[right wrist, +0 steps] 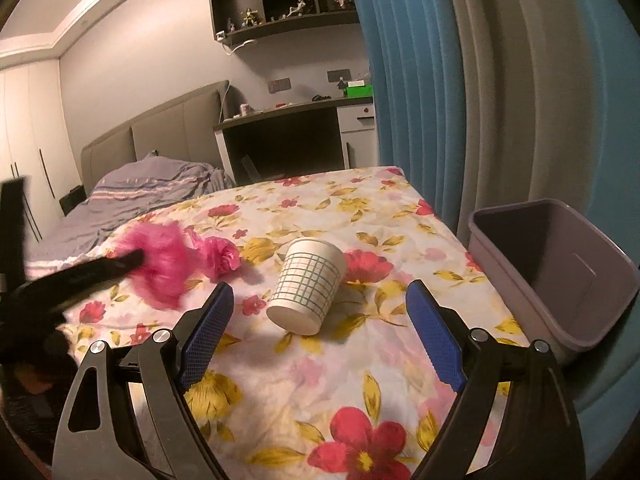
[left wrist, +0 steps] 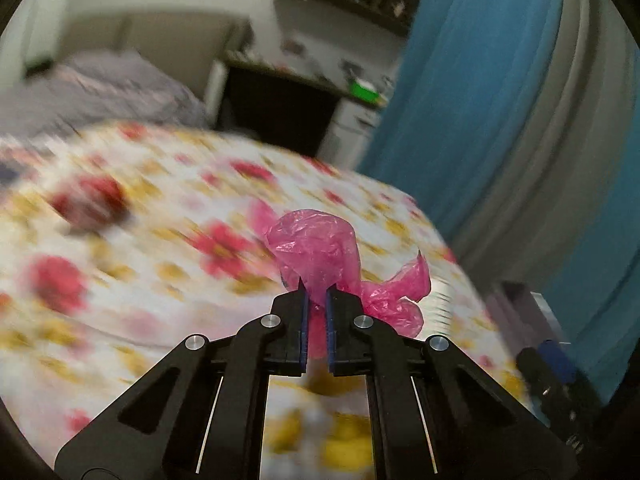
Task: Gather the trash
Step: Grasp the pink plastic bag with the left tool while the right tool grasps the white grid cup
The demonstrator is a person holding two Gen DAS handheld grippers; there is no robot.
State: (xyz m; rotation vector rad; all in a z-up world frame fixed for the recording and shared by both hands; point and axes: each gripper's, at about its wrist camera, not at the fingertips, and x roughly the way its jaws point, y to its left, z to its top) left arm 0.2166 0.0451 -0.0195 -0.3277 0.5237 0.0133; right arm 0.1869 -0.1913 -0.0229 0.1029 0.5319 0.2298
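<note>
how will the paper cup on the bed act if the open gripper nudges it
The paper cup lies on its side, so it probably rolls in a curve. It looks thin-walled and empty: likely light and easily crushed. The soft bedspread may slow it.

Cup point(right wrist: 307, 287) on bed point(right wrist: 328, 364); bag point(right wrist: 218, 255) left, bin point(right wrist: 554, 276) right.

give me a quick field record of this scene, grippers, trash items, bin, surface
left gripper: shut on the pink plastic bag, bag bunched between its fingers
right gripper: open, holding nothing, pointed toward the paper cup
paper cup: lying on its side, white with a grid print, free on the bedsheet
second pink bag piece: crumpled on the sheet left of the cup
bin: purple, at the bed's right edge, no trash visible in the part shown
surface: floral bedsheet
</note>
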